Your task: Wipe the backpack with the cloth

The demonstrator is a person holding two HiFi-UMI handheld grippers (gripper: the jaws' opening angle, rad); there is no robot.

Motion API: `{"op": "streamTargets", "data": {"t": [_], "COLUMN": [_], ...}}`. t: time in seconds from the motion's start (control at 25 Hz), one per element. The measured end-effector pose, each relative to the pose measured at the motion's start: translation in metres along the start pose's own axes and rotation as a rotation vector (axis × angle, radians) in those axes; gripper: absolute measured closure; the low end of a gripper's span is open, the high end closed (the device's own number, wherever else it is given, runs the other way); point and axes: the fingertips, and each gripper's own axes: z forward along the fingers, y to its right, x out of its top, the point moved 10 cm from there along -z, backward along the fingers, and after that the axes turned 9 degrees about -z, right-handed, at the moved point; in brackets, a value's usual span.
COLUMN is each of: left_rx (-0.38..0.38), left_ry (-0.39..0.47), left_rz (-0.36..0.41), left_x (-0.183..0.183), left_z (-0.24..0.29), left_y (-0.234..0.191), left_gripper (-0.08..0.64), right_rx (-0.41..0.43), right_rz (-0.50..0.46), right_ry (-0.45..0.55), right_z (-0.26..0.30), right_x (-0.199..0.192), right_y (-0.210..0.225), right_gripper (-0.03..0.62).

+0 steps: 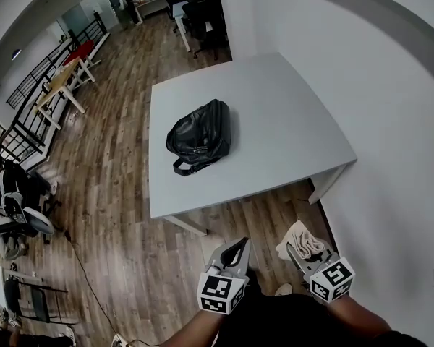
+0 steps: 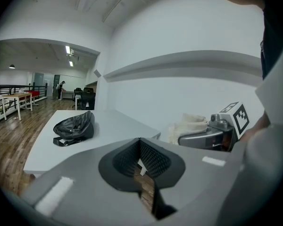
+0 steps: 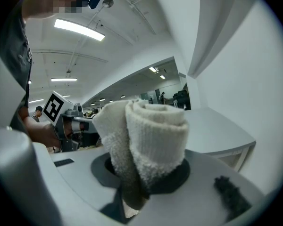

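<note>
Ahead of you, a white rectangular desk (image 1: 275, 114) stands on the wood-plank floor (image 1: 116, 194); only a black leather backpack (image 1: 200, 136) lies on it, near its left edge.

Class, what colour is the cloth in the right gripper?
Cream white; the cloth shows best in the right gripper view.

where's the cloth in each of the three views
Head view: the cloth is lower right, in the right gripper.
Left gripper view: right of centre, mid-height.
Right gripper view: dead centre, close up.
Shared landmark: the white table, visible in all three.
</note>
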Motion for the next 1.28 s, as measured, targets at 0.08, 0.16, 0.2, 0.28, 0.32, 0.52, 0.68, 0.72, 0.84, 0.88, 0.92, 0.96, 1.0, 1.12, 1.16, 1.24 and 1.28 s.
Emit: {"op": "streamTargets", "data": {"t": [0.08,0.16,0.2,0.28,0.32,0.52,0.68,0.72,0.84,0.88,0.92,0.96,1.0,1.12,1.16,1.24,1.28], "left_rx": [0.007,0.015,0.019,0.029,0.036,0.073,0.092,0.097,0.111,0.114,0.116,0.118,0.118,0.115,0.112,0.108,0.106], "left_ry": [-0.003,-0.007,-0.008,-0.011,-0.012,-0.004,0.004,0.006,0.016,0.02,0.023,0.026,0.029,0.032,0.032,0.032,0.033], "left_rz": [-0.008,-0.018,-0.021,-0.024,-0.024,-0.051,-0.065,-0.07,-0.083,-0.086,-0.088,-0.088,-0.086,-0.069,-0.067,-0.068,-0.067], "left_x": [0.001,0.002,0.002,0.004,0.004,0.011,0.018,0.019,0.024,0.027,0.029,0.031,0.034,0.041,0.044,0.051,0.055], "left_z": [0.002,0.003,0.004,0.006,0.007,0.011,0.015,0.016,0.022,0.024,0.027,0.03,0.032,0.035,0.036,0.039,0.039], "left_y": [-0.011,-0.021,-0.026,-0.038,-0.045,-0.077,-0.1,-0.107,-0.126,-0.133,-0.139,-0.146,-0.153,-0.173,-0.179,-0.19,-0.195], "left_gripper": [0.554,0.554,0.554,0.554,0.554,0.554,0.554,0.554,0.554,0.554,0.554,0.554,0.554,0.554,0.554,0.554,0.554], "right_rx": [0.009,0.021,0.026,0.034,0.039,0.064,0.083,0.089,0.109,0.113,0.117,0.119,0.12,0.115,0.112,0.103,0.099], "right_rz": [0.001,0.002,0.002,0.0,-0.001,-0.015,-0.028,-0.034,-0.055,-0.061,-0.066,-0.07,-0.074,-0.083,-0.085,-0.089,-0.09], "right_ry": [-0.008,-0.017,-0.02,-0.025,-0.026,-0.03,-0.037,-0.039,-0.045,-0.046,-0.047,-0.045,-0.043,-0.033,-0.029,-0.023,-0.02], "right_z": [0.012,0.024,0.03,0.043,0.051,0.086,0.114,0.121,0.145,0.153,0.161,0.169,0.177,0.199,0.204,0.215,0.22], "right_x": [0.001,0.002,0.003,0.006,0.007,0.02,0.031,0.033,0.042,0.044,0.047,0.05,0.053,0.061,0.064,0.071,0.074], "right_y": [0.0,0.0,0.001,0.002,0.003,0.007,0.011,0.013,0.018,0.02,0.022,0.024,0.026,0.027,0.028,0.029,0.03], "right_gripper": [0.503,0.503,0.503,0.503,0.503,0.503,0.503,0.503,0.503,0.503,0.503,0.503,0.503,0.503,0.503,0.503,0.503]}}
